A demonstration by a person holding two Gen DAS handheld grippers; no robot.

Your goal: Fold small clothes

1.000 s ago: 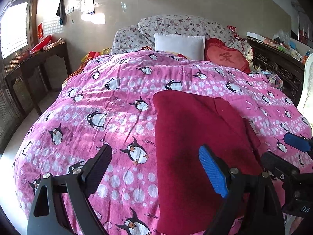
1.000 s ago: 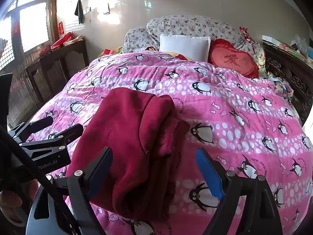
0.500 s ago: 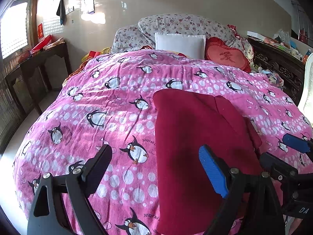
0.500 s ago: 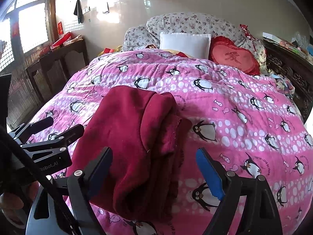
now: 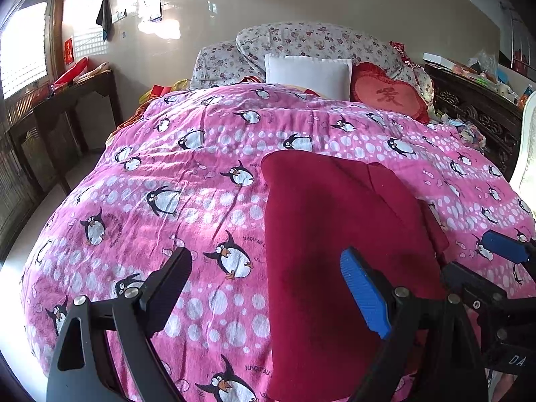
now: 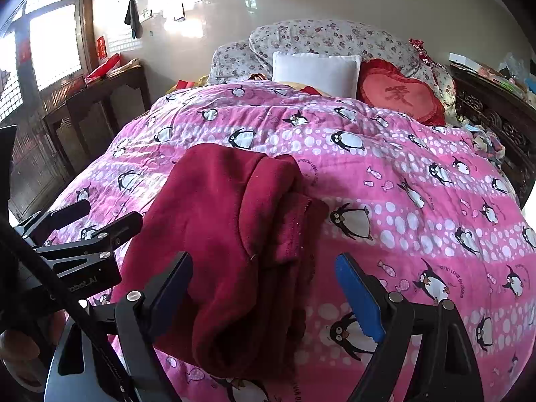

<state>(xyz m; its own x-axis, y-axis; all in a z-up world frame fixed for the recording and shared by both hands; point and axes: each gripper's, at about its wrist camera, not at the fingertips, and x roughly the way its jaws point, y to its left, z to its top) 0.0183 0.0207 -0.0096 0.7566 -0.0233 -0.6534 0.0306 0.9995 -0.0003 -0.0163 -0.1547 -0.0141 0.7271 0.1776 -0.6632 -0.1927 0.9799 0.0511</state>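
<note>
A dark red fleece garment [image 5: 338, 234] lies folded lengthwise on the pink penguin blanket [image 5: 167, 181], its near end hanging over the bed's front edge. In the right wrist view the garment [image 6: 221, 234] shows a doubled layer along its right side. My left gripper [image 5: 268, 288] is open and empty, above the garment's left edge. My right gripper [image 6: 264, 288] is open and empty, above the garment's right side near the front edge. The right gripper also shows in the left wrist view [image 5: 482, 264], and the left gripper in the right wrist view [image 6: 90, 221].
A white pillow [image 5: 308, 73], a red heart cushion [image 5: 388, 97] and floral bedding [image 5: 301, 40] lie at the head of the bed. A dark wooden side table [image 5: 67, 100] stands on the left, a carved wooden cabinet [image 5: 475, 110] on the right.
Both grippers have stayed open and nearly still, with a slight drift of the view. The garment has not moved.
</note>
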